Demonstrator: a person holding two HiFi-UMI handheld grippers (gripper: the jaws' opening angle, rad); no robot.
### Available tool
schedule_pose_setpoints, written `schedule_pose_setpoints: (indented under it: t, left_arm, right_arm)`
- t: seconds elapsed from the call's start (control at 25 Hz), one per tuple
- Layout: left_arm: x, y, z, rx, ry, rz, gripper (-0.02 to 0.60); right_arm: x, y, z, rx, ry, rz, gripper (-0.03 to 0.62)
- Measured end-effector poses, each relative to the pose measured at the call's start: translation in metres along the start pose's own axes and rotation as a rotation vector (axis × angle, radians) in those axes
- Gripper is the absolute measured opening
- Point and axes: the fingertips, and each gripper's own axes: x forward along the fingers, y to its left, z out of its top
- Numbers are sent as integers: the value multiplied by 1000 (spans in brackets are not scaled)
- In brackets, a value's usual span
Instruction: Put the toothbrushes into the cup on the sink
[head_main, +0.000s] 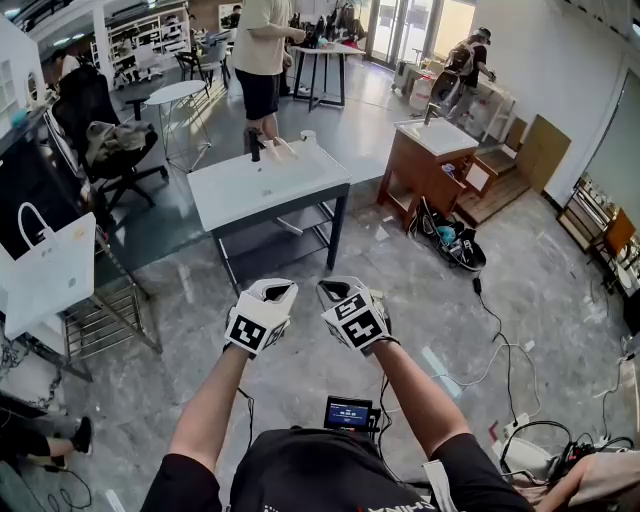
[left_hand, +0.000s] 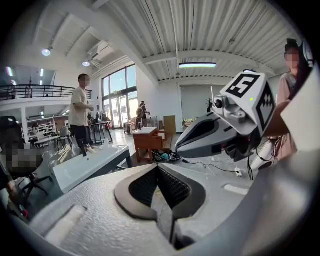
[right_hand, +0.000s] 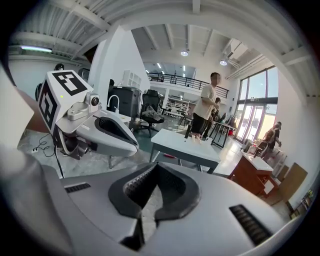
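Head view of a person standing on a grey marbled floor (head_main: 300, 400), one two-jaw tool in each hand, both held side by side at waist level and tipped slightly downward. The left gripper (head_main: 272, 288) is clenched, its ribbed dark pads meeting with nothing between them, as its own view shows. The right gripper (head_main: 340, 288) is likewise clenched and empty. Well ahead of both tools stands the white sink (head_main: 240, 190) on a dark metal frame, with a black faucet (head_main: 255, 146) at its far edge. The toothbrushes (head_main: 282, 148) appear as pale slender items lying on the sink top just beside the faucet, too small to describe further. The cup (head_main: 308, 137), small and white, stands near the far right corner of the same sink, apart from them. A second person (head_main: 262, 55) stands behind the sink. To the right is a wooden cabinet (head_main: 420, 175) with its own basin; to the left, a white bag (head_main: 50, 275) and an office chair (head_main: 105, 150).
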Motion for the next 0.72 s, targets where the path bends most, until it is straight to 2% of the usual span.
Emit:
schedule_pose_setpoints:
  t: [0.6, 0.72]
  left_arm:
    - [1, -3, -9, 12, 22, -20, 9]
    - [0, -3, -11, 43, 31, -15, 9]
  right_arm:
    - [0, -4, -2, 68, -9, -7, 8]
    - [2, -3, -5, 76, 0, -8, 8]
